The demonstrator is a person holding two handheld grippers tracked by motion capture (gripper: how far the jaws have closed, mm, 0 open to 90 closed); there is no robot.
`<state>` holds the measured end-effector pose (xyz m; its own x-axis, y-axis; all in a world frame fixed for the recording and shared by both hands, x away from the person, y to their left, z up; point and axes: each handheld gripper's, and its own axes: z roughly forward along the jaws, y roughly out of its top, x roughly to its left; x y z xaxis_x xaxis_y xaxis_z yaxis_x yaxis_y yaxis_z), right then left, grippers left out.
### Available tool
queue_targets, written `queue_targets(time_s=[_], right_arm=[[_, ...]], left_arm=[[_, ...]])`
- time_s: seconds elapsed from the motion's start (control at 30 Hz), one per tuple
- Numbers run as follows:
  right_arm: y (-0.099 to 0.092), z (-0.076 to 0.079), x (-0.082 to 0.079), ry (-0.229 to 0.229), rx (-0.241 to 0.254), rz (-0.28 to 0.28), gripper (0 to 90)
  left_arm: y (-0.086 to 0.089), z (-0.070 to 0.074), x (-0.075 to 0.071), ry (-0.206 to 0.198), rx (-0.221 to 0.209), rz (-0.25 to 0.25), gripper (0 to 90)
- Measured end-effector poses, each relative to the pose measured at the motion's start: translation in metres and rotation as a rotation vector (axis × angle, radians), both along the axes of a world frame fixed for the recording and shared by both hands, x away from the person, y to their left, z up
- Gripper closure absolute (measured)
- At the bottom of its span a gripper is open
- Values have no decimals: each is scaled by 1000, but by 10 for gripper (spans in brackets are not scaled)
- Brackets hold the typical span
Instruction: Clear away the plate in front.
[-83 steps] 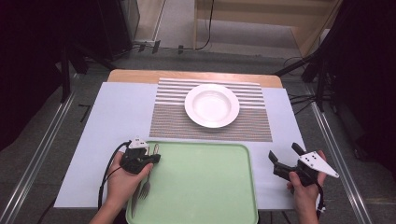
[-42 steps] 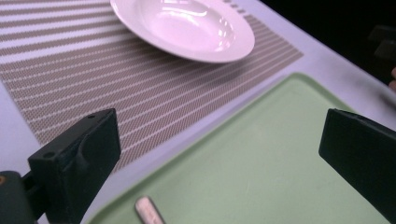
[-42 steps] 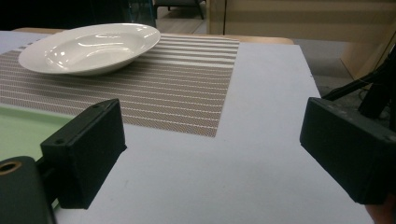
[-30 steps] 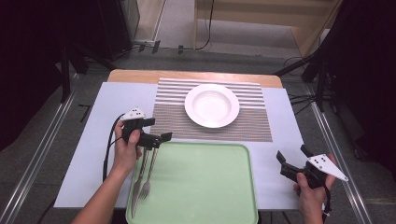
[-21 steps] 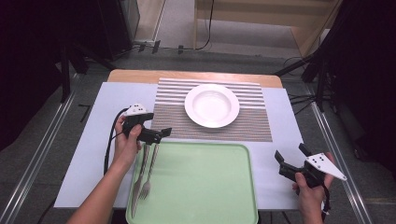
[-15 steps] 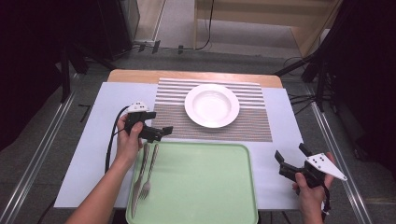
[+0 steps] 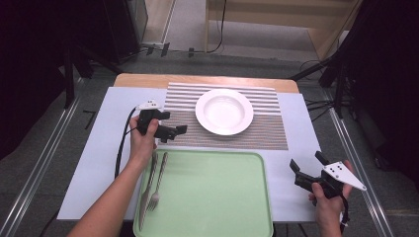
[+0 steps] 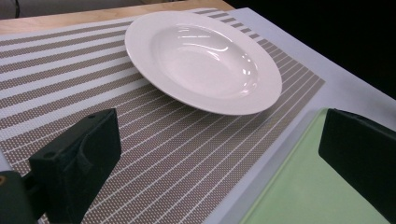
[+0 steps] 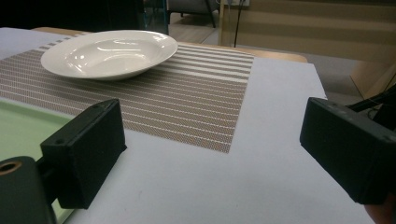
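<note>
— So where are your hands?

— My left hand-held gripper (image 7: 174, 132) hovers over the striped placemat (image 7: 257, 131), jaws spread and empty, pointing toward the white plate (image 7: 224, 111). The knife (image 7: 147, 185) and fork (image 7: 158, 181) lie side by side on the left part of the green tray (image 7: 212, 197), just behind that hand.

— And the right one?

— My right hand-held gripper (image 7: 306, 165) is released too, holding nothing, over the pale worktop (image 7: 106, 133) right of the tray.
</note>
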<state>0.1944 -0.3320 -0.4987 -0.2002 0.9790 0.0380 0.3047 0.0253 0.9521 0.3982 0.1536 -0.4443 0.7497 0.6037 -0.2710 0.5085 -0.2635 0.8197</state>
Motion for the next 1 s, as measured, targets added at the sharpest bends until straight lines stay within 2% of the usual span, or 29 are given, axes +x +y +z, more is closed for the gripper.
queue_targets(time_s=[0.07, 0.23, 0.27, 0.47, 1.0], right_arm=[[0, 0, 0, -2, -2, 2, 54], [1, 0, -1, 7, 6, 7, 54], [1, 0, 1, -5, -8, 12, 54], [2, 0, 0, -3, -9, 11, 54], [1, 0, 1, -6, -3, 20, 54]], left_arm=[[-2, 0, 3, 7, 9, 5, 0], [-7, -2, 10, 19, 2, 5, 0], [-8, -3, 12, 19, 5, 2, 0], [-14, -5, 22, 29, 16, -9, 0], [-41, -13, 48, 75, 10, -20, 0]])
